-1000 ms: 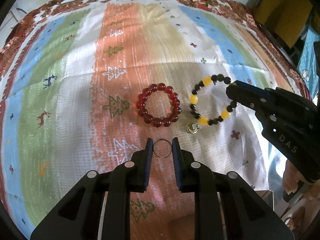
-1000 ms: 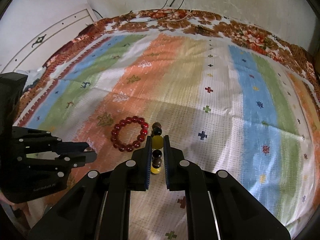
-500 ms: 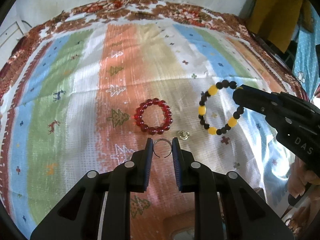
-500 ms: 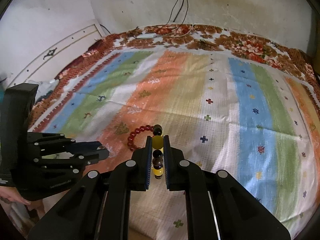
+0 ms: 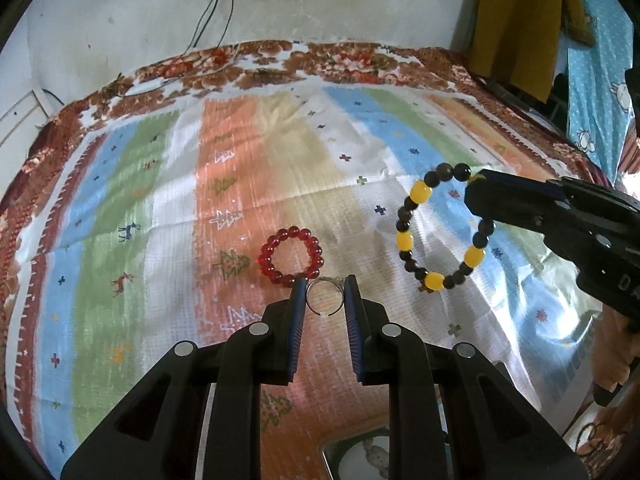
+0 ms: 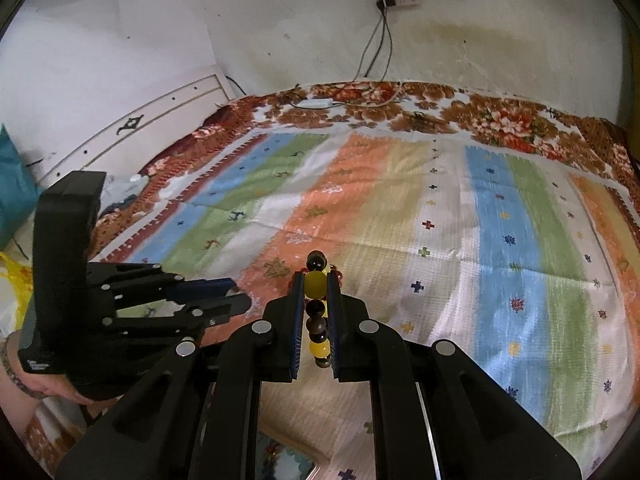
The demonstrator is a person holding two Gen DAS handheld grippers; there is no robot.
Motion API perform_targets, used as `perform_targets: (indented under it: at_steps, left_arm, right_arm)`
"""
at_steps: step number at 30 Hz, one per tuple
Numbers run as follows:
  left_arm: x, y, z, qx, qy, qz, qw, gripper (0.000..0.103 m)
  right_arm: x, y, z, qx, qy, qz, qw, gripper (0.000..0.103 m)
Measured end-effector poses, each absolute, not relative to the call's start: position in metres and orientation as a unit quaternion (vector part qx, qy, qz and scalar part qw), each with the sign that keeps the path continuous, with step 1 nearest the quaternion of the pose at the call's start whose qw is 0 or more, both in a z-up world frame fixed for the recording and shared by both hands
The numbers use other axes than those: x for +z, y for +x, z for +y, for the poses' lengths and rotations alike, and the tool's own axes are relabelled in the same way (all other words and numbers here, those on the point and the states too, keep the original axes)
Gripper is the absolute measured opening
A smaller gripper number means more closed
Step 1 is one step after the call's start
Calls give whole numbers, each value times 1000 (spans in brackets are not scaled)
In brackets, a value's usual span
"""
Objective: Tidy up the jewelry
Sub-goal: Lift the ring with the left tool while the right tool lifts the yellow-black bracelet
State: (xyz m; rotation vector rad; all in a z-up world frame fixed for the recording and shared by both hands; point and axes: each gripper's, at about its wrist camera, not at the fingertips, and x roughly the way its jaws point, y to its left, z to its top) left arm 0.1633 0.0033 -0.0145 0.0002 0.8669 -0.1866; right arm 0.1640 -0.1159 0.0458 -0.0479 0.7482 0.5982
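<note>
My left gripper (image 5: 325, 299) has its jaws closed on a thin silver wire ring (image 5: 325, 298), pinched by its sides and lifted clear of the bed's striped patterned bedspread (image 5: 168, 184). My right gripper (image 6: 316, 308) has its jaws clamped on a bracelet of dark brown and yellow beads (image 5: 436, 232), which hangs as a loop in the air off to the right. A translucent red bead bracelet (image 5: 291, 255) lies flat on the orange stripe, just beyond the ring.
</note>
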Motion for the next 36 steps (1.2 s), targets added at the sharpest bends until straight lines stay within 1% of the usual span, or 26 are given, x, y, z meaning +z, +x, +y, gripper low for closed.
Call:
perform_targets:
  at_steps: [19, 22, 36]
  left_arm:
    - [6, 105, 1, -94, -19, 382, 919, 19]
    - [9, 97, 0, -99, -24, 375, 921, 19]
    - [6, 65, -8, -109, -28, 377, 919, 19]
  right_arm:
    - [67, 99, -132, 319, -17, 327, 889, 12]
    - [67, 93, -136, 329, -4, 332, 884, 12]
    - [61, 54, -137, 356, -22, 338, 871, 12]
